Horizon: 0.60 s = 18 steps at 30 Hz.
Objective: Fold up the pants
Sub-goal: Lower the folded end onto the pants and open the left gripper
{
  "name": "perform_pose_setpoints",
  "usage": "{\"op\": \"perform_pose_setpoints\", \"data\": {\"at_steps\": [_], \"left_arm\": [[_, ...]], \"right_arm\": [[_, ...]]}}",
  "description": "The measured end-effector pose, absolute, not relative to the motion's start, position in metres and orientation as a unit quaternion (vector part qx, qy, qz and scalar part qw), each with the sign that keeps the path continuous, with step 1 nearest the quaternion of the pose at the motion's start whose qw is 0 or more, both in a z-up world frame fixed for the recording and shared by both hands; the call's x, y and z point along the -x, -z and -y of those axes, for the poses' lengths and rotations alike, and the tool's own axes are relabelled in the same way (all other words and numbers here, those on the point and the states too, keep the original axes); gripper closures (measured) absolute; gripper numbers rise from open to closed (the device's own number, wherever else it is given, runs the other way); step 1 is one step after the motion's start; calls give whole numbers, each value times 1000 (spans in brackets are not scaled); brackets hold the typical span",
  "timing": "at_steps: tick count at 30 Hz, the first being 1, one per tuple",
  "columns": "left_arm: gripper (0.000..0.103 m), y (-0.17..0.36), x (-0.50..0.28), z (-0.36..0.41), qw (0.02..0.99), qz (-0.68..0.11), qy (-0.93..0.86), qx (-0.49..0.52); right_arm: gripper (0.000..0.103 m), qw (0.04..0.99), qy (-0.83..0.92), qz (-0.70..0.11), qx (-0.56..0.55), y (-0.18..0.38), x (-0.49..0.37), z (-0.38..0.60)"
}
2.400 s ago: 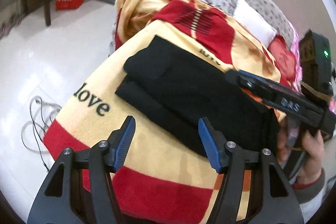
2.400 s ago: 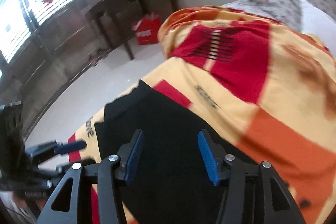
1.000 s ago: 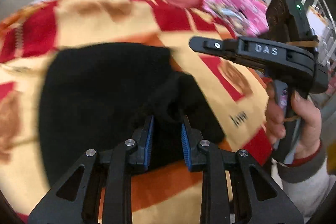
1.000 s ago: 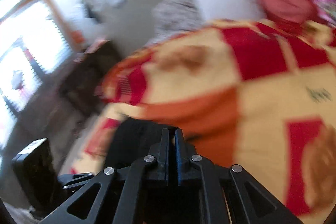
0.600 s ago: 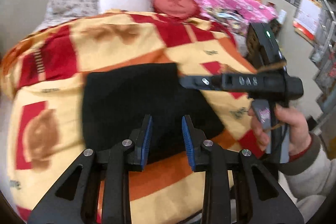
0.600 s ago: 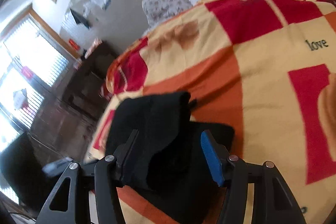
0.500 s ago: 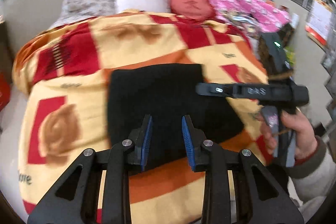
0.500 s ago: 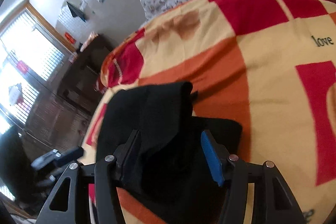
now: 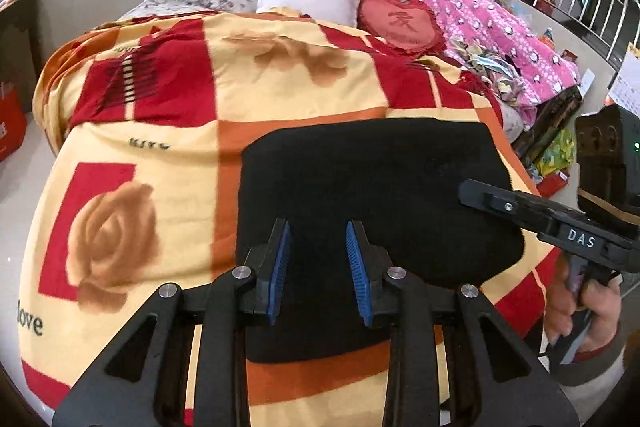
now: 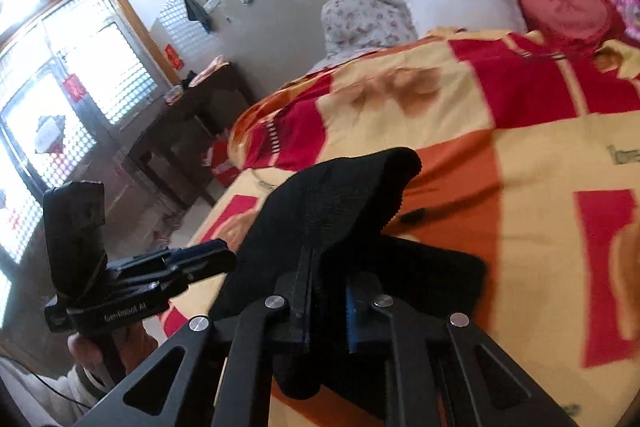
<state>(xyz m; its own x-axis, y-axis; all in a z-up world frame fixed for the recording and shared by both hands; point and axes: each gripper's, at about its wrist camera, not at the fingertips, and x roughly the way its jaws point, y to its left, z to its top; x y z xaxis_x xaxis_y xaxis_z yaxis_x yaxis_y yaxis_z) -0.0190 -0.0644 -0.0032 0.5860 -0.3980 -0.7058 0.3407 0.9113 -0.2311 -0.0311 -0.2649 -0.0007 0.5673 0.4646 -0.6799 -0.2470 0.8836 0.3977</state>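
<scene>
Since the frames of half a second earlier, little has been changed in the left wrist view beyond a slight drawing back: the left tool is seen hovering with its blue pads parted and nothing held between them, above the near edge of the black pants, which are laid as a compact folded block on the patterned blanket of the bed. At the right of this view the right tool is seen reaching in over the pants' right edge, gripped by the right hand. In the right wrist view a change is plainer: the tool's fingers, which stood wide apart before, have been brought nearly together and are clenched on a flap of the pants, which is lifted clear of the layer lying flat below; the right tool is thus grasping cloth, though how many layers are pinched cannot be told. The left tool is seen near the pants' far side, not touching them as far as can be judged. For the fold to be done well, the lifted flap should be carried straight across so that its edge is laid flush with the opposite edge, and the lower layer might be pinned by the free left tool so that the block is not dragged over the soft blanket. Release is best delayed until the flap lies flat.
</scene>
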Motion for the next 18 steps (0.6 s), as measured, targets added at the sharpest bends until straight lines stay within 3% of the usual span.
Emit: {"op": "perform_pose_setpoints", "data": {"at_steps": [6,10,15,18], "left_arm": [[71,29,10,88,885,-423,194,7],[71,23,12,93,890,-419,180,-18],[71,12,0,91,901,-406,151,-22],[71,17,-11,93,899,-415,142,-20]], "right_arm": [[90,854,-164,-475,-134,42,27,282],[76,874,-122,-456,-112,23,26,289],[76,891,-155,-407,-129,-7,34,288],[76,888,-162,-418,-100,-2,27,269]]}}
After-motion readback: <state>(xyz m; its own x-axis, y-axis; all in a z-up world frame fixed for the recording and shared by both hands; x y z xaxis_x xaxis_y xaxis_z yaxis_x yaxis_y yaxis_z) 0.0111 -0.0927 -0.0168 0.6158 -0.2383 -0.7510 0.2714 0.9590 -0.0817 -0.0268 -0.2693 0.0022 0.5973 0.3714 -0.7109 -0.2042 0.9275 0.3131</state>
